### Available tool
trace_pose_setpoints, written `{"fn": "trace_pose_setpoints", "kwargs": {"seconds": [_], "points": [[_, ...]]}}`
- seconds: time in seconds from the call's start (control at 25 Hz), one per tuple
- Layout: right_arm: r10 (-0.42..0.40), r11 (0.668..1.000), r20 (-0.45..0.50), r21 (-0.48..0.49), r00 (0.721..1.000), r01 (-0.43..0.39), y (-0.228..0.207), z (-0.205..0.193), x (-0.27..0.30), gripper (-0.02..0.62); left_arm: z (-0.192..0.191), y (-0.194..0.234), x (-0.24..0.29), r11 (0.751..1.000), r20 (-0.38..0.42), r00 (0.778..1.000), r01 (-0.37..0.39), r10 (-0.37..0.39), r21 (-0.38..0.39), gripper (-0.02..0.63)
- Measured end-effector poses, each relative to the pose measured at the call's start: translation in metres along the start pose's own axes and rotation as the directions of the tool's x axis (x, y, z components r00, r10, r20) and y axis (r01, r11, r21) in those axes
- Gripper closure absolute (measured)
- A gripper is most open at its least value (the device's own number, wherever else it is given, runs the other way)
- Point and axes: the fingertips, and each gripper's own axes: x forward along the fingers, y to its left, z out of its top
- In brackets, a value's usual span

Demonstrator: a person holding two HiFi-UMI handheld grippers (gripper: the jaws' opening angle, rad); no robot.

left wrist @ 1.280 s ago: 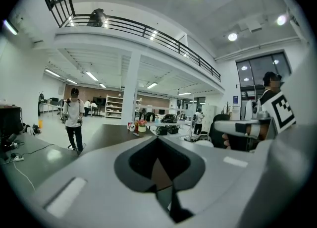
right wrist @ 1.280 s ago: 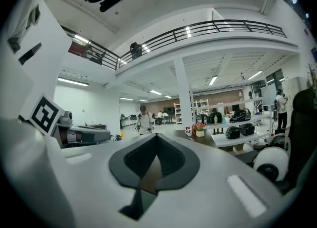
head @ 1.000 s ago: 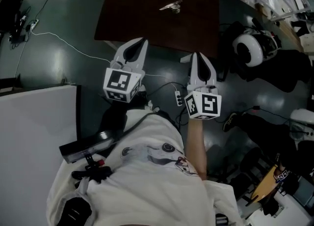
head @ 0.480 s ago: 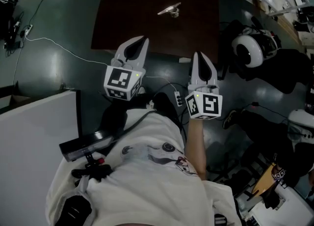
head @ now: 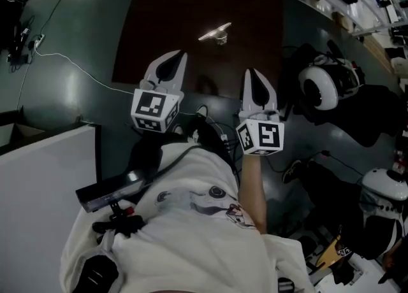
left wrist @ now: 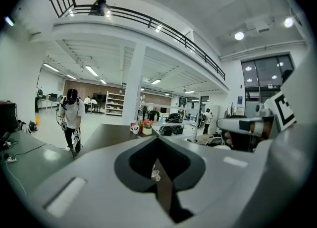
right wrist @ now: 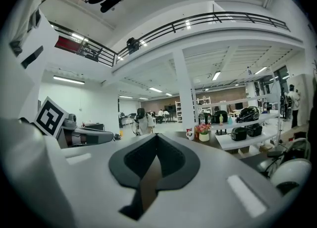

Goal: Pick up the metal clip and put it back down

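The metal clip (head: 215,32) lies on the dark brown table (head: 166,11), towards its middle, with nothing touching it. Both grippers hover side by side at the table's near edge, well short of the clip. My left gripper (head: 180,55) is shut and empty, its tips just over the table's edge. Through the gap behind its closed jaws in the left gripper view (left wrist: 157,139) the clip (left wrist: 155,175) shows small and far off. My right gripper (head: 250,72) is shut too, with nothing in it, and its tips meet in the right gripper view (right wrist: 156,136).
A white and black round device (head: 320,85) sits on the floor right of the table. Cables (head: 70,53) run across the green floor on the left. A white panel (head: 44,183) stands at the lower left. A person (left wrist: 72,117) stands far off in the hall.
Both grippers have moved forward toward the table, still shut. The table and clip now sit lower and nearer in the head view.
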Motion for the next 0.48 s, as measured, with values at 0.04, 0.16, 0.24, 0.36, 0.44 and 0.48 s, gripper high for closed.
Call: {"fn": "trace_pose_setpoints", "kwargs": {"seconds": [0.04, 0.16, 0.24, 0.36, 0.44, 0.48], "points": [[0.017, 1.000, 0.004, -0.007, 1.000, -0.017, -0.002, 0.003, 0.007, 0.595, 0.004, 0.003, 0.008, 1.000, 0.005, 1.000, -0.007, 0.007, 0.003, 0.608], [0.063, 0.998, -0.015, -0.003, 0.998, -0.063, -0.012, 0.000, 0.019, 0.594, 0.009, 0.001, 0.030, 1.000, 0.004, 1.000, -0.011, 0.011, 0.009, 0.607], [0.087, 0.996, -0.035, 0.016, 0.996, -0.087, -0.021, -0.006, 0.024, 0.594, 0.008, -0.003, 0.039, 1.000, -0.004, 1.000, -0.014, 0.014, 0.008, 0.607], [0.119, 0.992, -0.054, 0.038, 0.991, -0.117, -0.028, -0.013, 0.032, 0.594, 0.004, -0.003, 0.046, 1.000, -0.021, 0.999, -0.030, 0.030, 0.005, 0.608], [0.129, 0.990, -0.064, 0.058, 0.990, -0.126, -0.030, -0.018, 0.037, 0.594, 0.001, -0.001, 0.048, 0.999, -0.036, 0.999, -0.040, 0.040, 0.004, 0.607], [0.136, 0.989, -0.074, 0.070, 0.988, -0.131, -0.029, -0.021, 0.039, 0.594, -0.002, -0.001, 0.048, 0.999, -0.044, 0.998, -0.043, 0.043, 0.001, 0.607]]}}
